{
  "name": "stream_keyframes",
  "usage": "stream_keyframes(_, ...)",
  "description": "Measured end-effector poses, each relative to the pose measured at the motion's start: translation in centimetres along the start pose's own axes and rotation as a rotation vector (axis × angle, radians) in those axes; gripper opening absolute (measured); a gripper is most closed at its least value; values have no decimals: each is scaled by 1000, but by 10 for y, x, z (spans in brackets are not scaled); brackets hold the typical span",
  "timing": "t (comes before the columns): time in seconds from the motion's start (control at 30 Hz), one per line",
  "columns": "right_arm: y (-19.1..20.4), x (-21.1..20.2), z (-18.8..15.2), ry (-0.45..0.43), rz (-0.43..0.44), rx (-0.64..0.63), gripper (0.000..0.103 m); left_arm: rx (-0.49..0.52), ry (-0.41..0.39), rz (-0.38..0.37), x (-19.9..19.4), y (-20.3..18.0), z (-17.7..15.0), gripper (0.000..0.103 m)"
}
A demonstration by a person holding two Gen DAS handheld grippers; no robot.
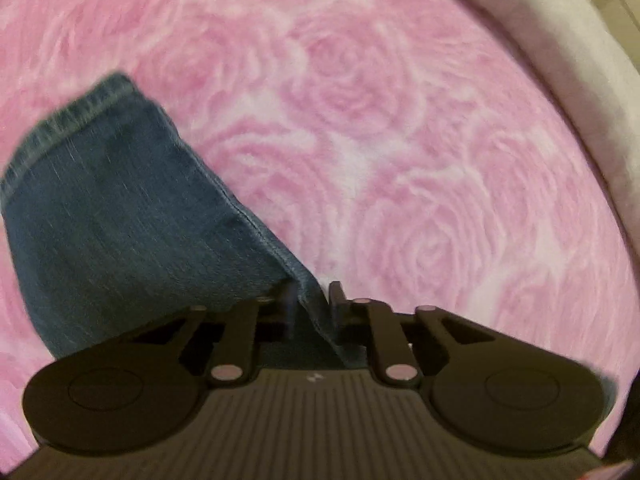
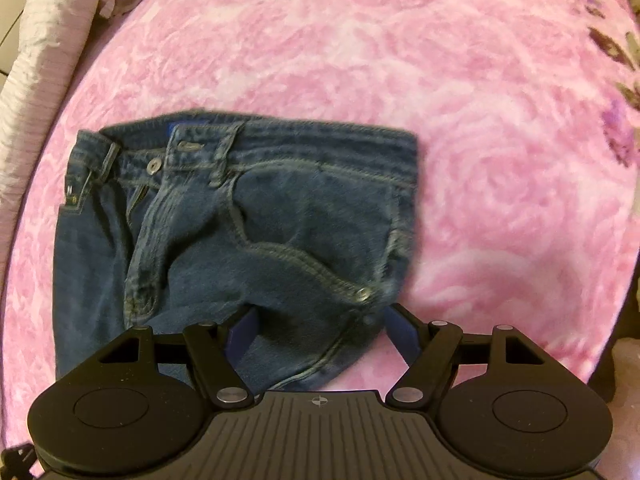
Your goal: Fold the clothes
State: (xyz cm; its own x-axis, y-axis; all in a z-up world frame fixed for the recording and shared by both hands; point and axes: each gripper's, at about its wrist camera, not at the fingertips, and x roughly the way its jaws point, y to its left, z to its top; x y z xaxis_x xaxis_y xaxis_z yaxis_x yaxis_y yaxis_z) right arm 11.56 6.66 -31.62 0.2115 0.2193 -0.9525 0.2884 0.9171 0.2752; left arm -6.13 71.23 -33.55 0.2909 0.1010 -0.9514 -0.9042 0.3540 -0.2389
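A blue denim jeans leg [image 1: 120, 220] lies across the pink rose blanket [image 1: 400, 140], its hem [image 1: 68, 120] at the far left. My left gripper [image 1: 312, 296] is shut on the leg's seamed side edge, which runs up between the two black fingers. In the right wrist view the jeans' top part [image 2: 280, 200] lies flat, with the waistband and button [image 2: 153, 166] at the far side. My right gripper [image 2: 322, 320] stands open just above the near hip area. Its left finger [image 2: 244, 326] is over denim, and its right finger [image 2: 400, 324] is at the fabric's edge.
The pink blanket [image 2: 400, 60] covers a bed. A pale crumpled sheet runs along its edge [image 1: 580, 60] [image 2: 40, 48]. A dark purple flower print [image 2: 616, 52] shows at the far right of the right wrist view.
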Motion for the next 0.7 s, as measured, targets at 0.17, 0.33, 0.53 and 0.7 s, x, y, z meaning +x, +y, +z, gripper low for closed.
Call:
stream_keyframes(0.17,-32,-5,14,-36,104,99,73,63,-29,-19,-42,43,-35,7)
stream_keyframes(0.33,-63,15,24,62,202,197,73,-12,-9,-38,-80,104,-74,8)
stream_keyframes(0.53,-79,31,23,71,375,200,31,4,-50,-31,-120,127,-136,7)
stream_keyframes(0.7,-89,-17,46,16,532,136,7,-22,-206,-89,-203,134,-181,7)
